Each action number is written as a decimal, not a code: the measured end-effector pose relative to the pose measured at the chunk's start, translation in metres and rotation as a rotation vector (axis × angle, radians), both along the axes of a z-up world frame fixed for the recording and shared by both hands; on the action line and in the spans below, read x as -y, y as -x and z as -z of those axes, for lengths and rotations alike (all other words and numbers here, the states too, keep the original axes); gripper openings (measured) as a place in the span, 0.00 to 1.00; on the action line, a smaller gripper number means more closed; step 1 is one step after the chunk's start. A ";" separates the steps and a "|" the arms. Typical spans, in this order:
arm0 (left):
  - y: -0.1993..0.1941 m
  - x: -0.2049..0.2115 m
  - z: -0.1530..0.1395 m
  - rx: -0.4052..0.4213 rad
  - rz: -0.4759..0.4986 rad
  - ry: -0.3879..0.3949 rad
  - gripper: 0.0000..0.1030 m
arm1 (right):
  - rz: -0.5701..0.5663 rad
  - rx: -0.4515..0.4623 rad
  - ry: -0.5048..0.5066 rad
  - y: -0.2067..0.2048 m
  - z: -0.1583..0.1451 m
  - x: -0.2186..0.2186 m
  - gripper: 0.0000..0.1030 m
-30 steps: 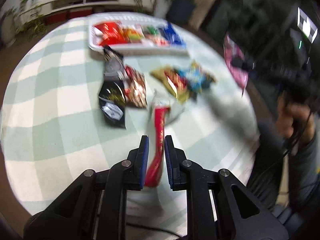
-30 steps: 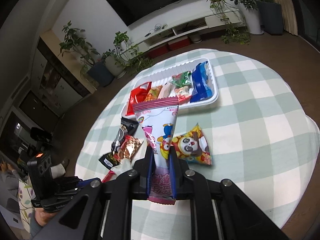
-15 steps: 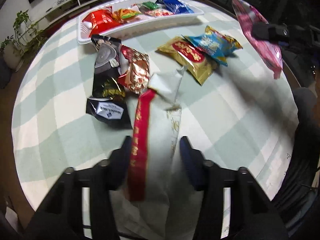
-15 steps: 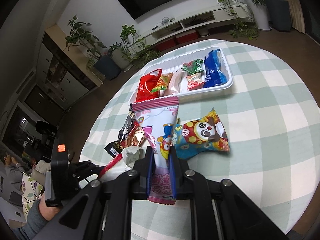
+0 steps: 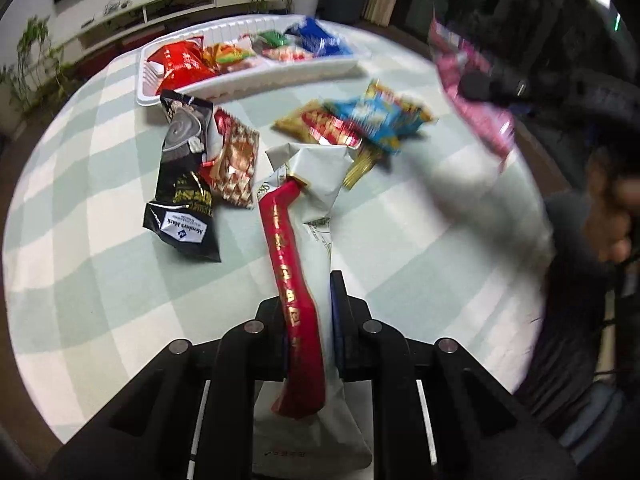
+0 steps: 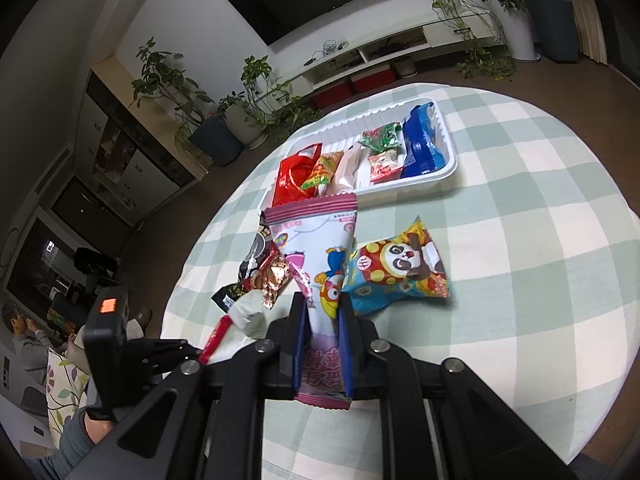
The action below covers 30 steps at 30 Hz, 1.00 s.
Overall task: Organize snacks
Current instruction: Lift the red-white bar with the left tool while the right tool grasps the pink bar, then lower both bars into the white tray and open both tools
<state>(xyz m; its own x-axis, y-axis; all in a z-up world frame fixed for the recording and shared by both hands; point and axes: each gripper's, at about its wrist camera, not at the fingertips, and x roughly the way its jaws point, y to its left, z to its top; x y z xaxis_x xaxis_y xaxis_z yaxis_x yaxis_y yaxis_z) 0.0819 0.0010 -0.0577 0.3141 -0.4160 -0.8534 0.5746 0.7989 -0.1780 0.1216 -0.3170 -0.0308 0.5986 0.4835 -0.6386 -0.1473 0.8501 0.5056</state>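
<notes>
My left gripper (image 5: 310, 300) is shut on a white snack packet with a red band (image 5: 296, 240), held above the table. My right gripper (image 6: 323, 308) is shut on a pink cartoon snack packet (image 6: 316, 240), also lifted; it shows blurred in the left wrist view (image 5: 472, 92). A white tray (image 5: 256, 80) at the table's far side holds several snacks; it also shows in the right wrist view (image 6: 448, 168). Loose on the table lie a black packet (image 5: 182, 184), a red-gold packet (image 5: 234, 164), a yellow-red packet (image 5: 316, 126) and a blue panda packet (image 6: 396, 268).
The round table has a green-and-white checked cloth (image 6: 520, 240). A TV unit and potted plants (image 6: 256, 96) stand beyond it. A seated person (image 6: 24, 332) is at the far left.
The left gripper opened around the white packet half a second ago and is shut on it again, lifted. The right gripper moved forward with the pink packet, closer to the tray.
</notes>
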 end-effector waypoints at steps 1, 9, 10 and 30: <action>-0.001 -0.004 -0.007 0.000 -0.009 0.034 0.13 | 0.003 0.000 -0.004 -0.001 0.000 0.002 0.15; -0.047 -0.036 -0.063 0.000 -0.096 0.271 0.13 | 0.046 0.007 -0.005 -0.014 -0.012 0.025 0.15; -0.056 -0.038 -0.068 0.008 -0.109 0.281 0.13 | 0.052 0.010 -0.004 -0.016 -0.014 0.028 0.15; -0.264 0.041 -0.071 -0.024 -0.199 0.251 0.13 | 0.016 -0.052 0.108 -0.204 -0.031 0.013 0.15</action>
<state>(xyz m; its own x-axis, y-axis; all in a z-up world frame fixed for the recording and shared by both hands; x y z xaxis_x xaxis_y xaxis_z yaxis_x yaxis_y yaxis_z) 0.3458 -0.0397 0.0131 0.3916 -0.5469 -0.7400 0.4046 0.8246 -0.3953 0.3253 -0.3305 0.0001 0.5701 0.4010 -0.7171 -0.1090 0.9020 0.4177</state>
